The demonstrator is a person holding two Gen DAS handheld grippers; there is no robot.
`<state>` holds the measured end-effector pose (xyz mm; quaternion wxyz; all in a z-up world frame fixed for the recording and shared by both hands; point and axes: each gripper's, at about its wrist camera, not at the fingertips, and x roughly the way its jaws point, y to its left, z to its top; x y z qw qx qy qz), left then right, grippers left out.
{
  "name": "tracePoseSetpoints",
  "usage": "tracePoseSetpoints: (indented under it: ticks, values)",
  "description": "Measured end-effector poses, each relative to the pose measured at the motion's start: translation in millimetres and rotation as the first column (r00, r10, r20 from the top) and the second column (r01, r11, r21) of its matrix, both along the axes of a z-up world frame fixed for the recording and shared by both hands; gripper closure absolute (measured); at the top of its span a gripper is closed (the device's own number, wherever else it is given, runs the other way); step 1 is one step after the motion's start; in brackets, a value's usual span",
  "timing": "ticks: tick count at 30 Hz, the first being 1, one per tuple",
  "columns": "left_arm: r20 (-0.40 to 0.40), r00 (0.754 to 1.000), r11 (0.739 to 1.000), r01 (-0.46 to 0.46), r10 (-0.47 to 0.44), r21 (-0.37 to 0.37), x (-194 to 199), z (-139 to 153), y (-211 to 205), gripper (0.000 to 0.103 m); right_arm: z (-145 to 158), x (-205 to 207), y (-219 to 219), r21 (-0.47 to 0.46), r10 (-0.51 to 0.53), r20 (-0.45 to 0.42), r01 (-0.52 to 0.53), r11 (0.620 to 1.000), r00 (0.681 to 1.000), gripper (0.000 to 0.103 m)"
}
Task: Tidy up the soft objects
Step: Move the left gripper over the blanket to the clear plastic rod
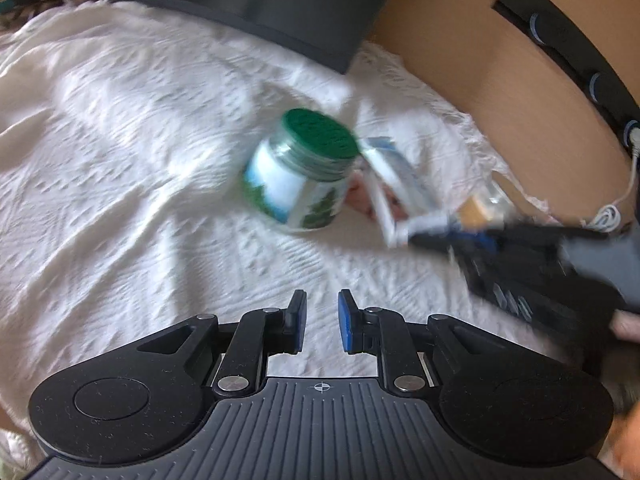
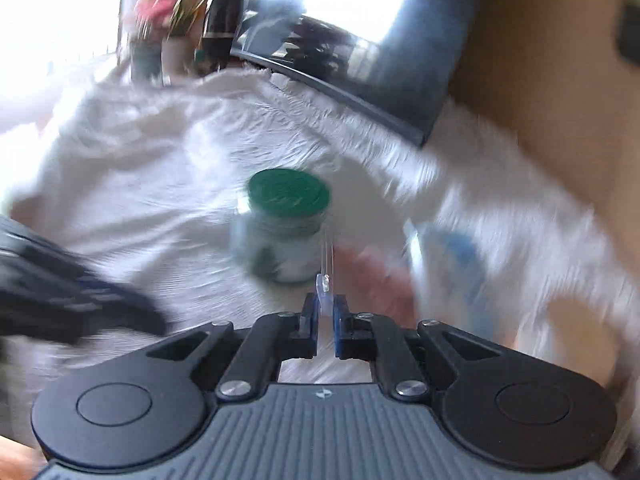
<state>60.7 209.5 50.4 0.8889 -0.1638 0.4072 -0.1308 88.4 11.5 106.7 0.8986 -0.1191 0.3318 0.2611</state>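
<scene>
Right tongs [image 2: 325, 312] pinching clear packet edge [image 2: 325, 280]

I am seeing one green-lidded jar [image 1: 302, 170] sitting on one white textured cloth [image 1: 120, 160]. I am holding two grippers: my left gripper [image 1: 322, 320] and my right gripper [image 2: 325, 320]. I am counting one white-and-blue soft packet [image 1: 394, 184], one small clear bottle with a tan cap [image 1: 482, 204], one dark screen [image 1: 280, 4], and one cardboard box [image 1: 480, 80].
</scene>
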Motion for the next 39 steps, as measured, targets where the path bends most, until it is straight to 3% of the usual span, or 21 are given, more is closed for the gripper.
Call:
tracePoseSetpoints:
  ticks: [5,8,10,14,18,20,22,26,29,34,39]
  values:
    - [0.037,0.998,0.998,0.060,-0.060,0.009,19.1,9.7,-28.6,0.084,-10.3,-29.8,-49.8,0.175,-0.104,-0.211,0.142,0.974,0.972,0.096]
    - [0.064,0.995,0.996,0.081,-0.083,0.042,41.3,15.4,-53.0,0.084,-22.3,-42.6,-74.5,0.194,-0.137,-0.285,0.197,0.961,0.949,0.095]
    - [0.083,0.993,0.994,0.075,-0.082,0.082,56.4,19.1,-69.1,0.084,-24.1,-53.2,-88.0,0.175,-0.169,-0.277,0.223,0.959,0.946,0.090]
    - [0.128,0.987,0.983,0.076,-0.099,0.170,88.3,19.1,-100.7,0.084,-20.2,-74.4,-106.4,0.125,-0.228,-0.216,0.259,0.958,0.949,0.065]
    - [0.080,0.980,0.936,0.147,-0.181,0.320,124.9,8.0,-132.9,0.084,-23.0,-84.8,-128.3,0.100,-0.283,-0.200,0.307,0.946,0.938,0.065]
    - [0.025,0.982,0.925,0.167,-0.187,0.340,142.3,0.0,-139.5,0.084,-25.4,-84.8,-137.7,0.089,-0.311,-0.206,0.334,0.938,0.928,0.065]
    - [-0.016,0.983,0.926,0.176,-0.181,0.335,158.4,-6.9,-144.3,0.084,-25.3,-85.4,-146.9,0.078,-0.338,-0.196,0.358,0.931,0.921,0.065]
    - [-0.025,0.976,0.910,0.211,-0.216,0.356,172.2,-10.9,-159.4,0.084,-28.6,-80.8,-158.0,0.062,-0.359,-0.177,0.374,0.925,0.917,0.063]
    - [-0.050,0.973,0.906,0.230,-0.227,0.356,179.3,-13.1,-168.4,0.073,-37.3,-73.5,-166.9,0.060,-0.364,-0.189,0.381,0.923,0.912,0.062]
    - [-0.106,0.983,0.950,0.172,-0.149,0.261,185.3,-15.1,-160.7,0.070,-50.6,-63.5,-178.1,0.047,-0.371,-0.176,0.384,0.922,0.912,0.061]
    - [-0.183,0.967,0.967,0.204,-0.175,0.153,182.9,-21.0,-156.8,0.067,-63.4,-59.3,-188.8,0.092,-0.364,-0.189,0.385,0.918,0.912,0.057]
